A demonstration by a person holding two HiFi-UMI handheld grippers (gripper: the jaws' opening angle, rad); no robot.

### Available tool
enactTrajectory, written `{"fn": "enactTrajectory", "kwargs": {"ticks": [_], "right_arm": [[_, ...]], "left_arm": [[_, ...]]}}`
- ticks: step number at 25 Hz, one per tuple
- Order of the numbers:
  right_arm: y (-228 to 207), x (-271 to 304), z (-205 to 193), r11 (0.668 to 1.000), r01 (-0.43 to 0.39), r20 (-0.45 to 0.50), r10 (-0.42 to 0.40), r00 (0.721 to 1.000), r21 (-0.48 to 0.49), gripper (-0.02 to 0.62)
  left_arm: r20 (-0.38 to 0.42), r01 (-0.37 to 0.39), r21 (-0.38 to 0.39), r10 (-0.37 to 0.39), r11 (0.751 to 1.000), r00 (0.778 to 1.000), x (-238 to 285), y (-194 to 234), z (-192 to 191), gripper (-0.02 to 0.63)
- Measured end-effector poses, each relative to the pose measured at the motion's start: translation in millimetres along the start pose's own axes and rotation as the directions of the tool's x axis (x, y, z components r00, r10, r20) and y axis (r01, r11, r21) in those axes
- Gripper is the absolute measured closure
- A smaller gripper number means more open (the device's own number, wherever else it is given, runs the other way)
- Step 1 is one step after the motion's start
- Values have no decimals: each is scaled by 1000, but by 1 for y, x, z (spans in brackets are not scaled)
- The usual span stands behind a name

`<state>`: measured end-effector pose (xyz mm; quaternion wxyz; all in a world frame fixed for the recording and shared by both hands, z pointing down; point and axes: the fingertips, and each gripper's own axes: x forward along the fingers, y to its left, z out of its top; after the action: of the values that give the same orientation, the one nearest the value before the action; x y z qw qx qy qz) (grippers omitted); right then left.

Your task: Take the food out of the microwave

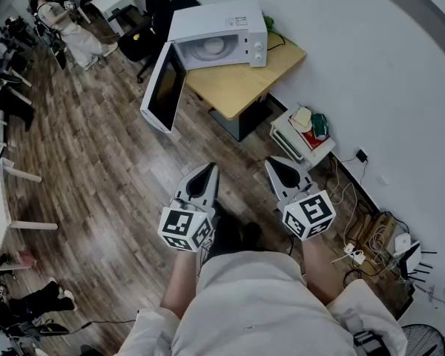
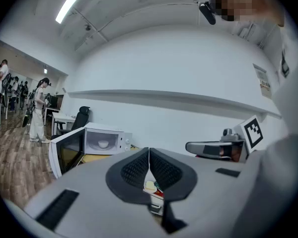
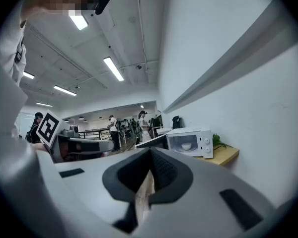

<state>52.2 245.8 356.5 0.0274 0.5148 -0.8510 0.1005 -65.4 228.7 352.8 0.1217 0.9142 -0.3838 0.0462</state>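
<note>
A white microwave [image 1: 221,34] stands on a wooden table [image 1: 246,76] by the wall, its door [image 1: 164,87] swung wide open. Inside it sits a white bowl [image 1: 213,47], also visible as the bowl [image 2: 104,144] in the left gripper view and the bowl [image 3: 186,146] in the right gripper view. My left gripper [image 1: 208,170] and right gripper [image 1: 274,165] are held side by side well short of the table, both shut with nothing between the jaws. The left gripper [image 2: 149,150] and right gripper [image 3: 150,152] show their pads closed together.
A low white stand [image 1: 300,145] with books and small items sits right of the table by the wall. Cables and a power strip [image 1: 354,254] lie on the floor at right. Office chairs [image 1: 144,39] and people stand further back at left.
</note>
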Motion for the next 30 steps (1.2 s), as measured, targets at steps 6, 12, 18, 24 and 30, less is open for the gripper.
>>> {"fn": "enactTrajectory", "kwargs": {"ticks": [6, 12, 18, 24, 30], "right_arm": [[4, -9, -2, 1000, -1, -2, 1, 1000, -5, 597], [9, -9, -2, 1000, 4, 1, -4, 1000, -9, 597], [6, -2, -1, 1000, 6, 11, -6, 1000, 30, 597], [7, 8, -4, 1000, 8, -7, -8, 1000, 18, 597], [-1, 29, 2, 1000, 14, -17, -14, 1000, 6, 597]], "left_arm": [[2, 2, -1, -2, 1000, 1000, -3, -10, 0, 598], [-8, 10, 12, -10, 1000, 1000, -6, -13, 0, 597], [-13, 2, 24, -2, 1000, 1000, -6, -4, 2, 597], [-12, 3, 15, -3, 1000, 1000, -3, 5, 2, 597], [-18, 6, 8, -6, 1000, 1000, 10, 23, 3, 597]]}}
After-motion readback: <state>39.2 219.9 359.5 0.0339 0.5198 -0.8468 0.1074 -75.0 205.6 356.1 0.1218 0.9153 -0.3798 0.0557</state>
